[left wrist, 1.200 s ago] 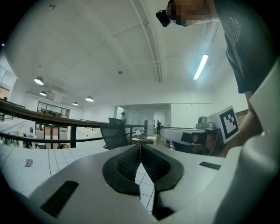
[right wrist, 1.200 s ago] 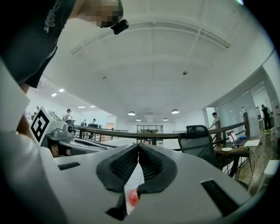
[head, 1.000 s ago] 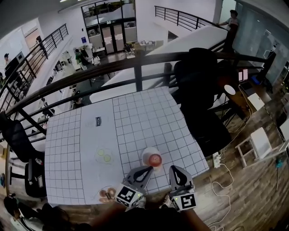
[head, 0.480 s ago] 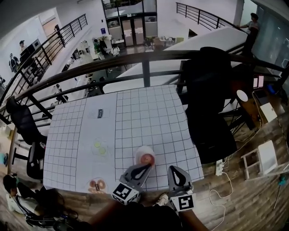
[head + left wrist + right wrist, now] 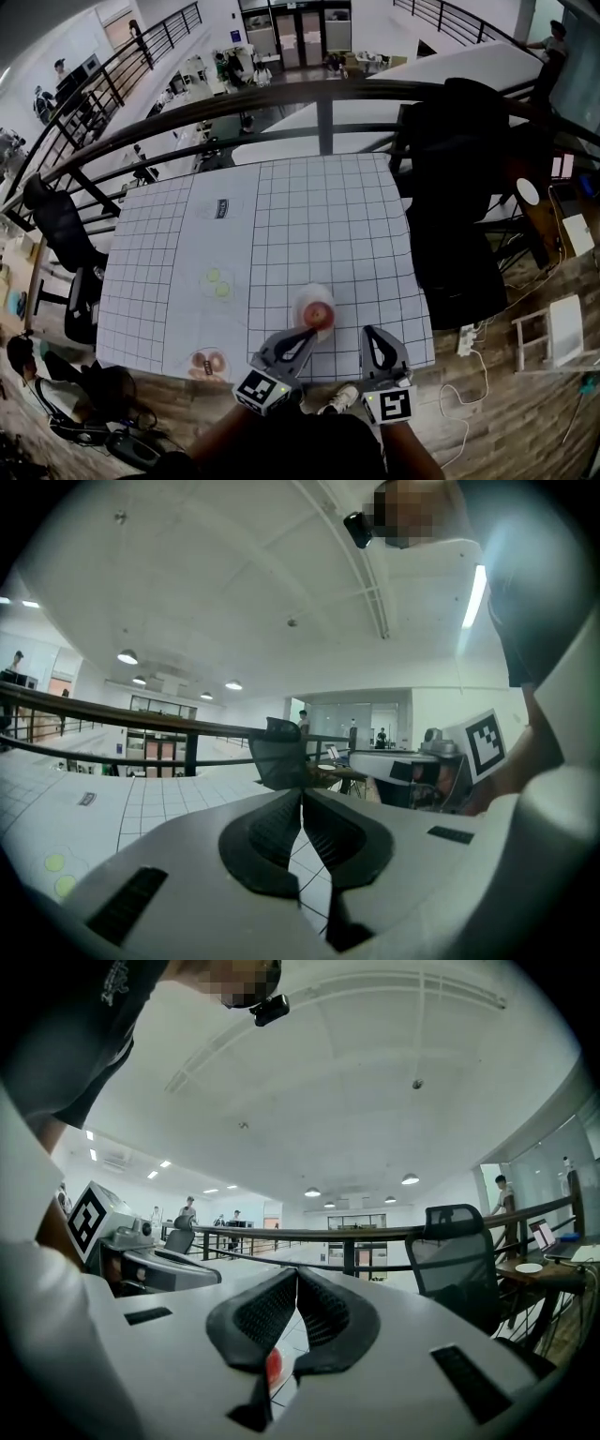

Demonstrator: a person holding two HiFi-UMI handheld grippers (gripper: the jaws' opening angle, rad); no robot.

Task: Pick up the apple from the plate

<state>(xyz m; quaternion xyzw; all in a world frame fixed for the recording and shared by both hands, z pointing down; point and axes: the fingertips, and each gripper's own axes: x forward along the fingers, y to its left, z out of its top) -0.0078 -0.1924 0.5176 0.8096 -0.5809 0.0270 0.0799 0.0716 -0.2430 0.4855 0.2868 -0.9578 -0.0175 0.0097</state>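
The apple (image 5: 321,315) sits on its plate (image 5: 307,292), low in the middle. The left gripper (image 5: 307,334) and right gripper (image 5: 373,332) are closed tight and empty, just below it. This looks like the reaching step. Next, one must open wide.

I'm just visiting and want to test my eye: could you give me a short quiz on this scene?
1. True or false: the red apple sits on the pale round plate.
2. Which is closer to the apple? A) left gripper B) right gripper
3. Fill in: the jaws of both grippers are ____.
Key: 1 true; 2 A; 3 shut.
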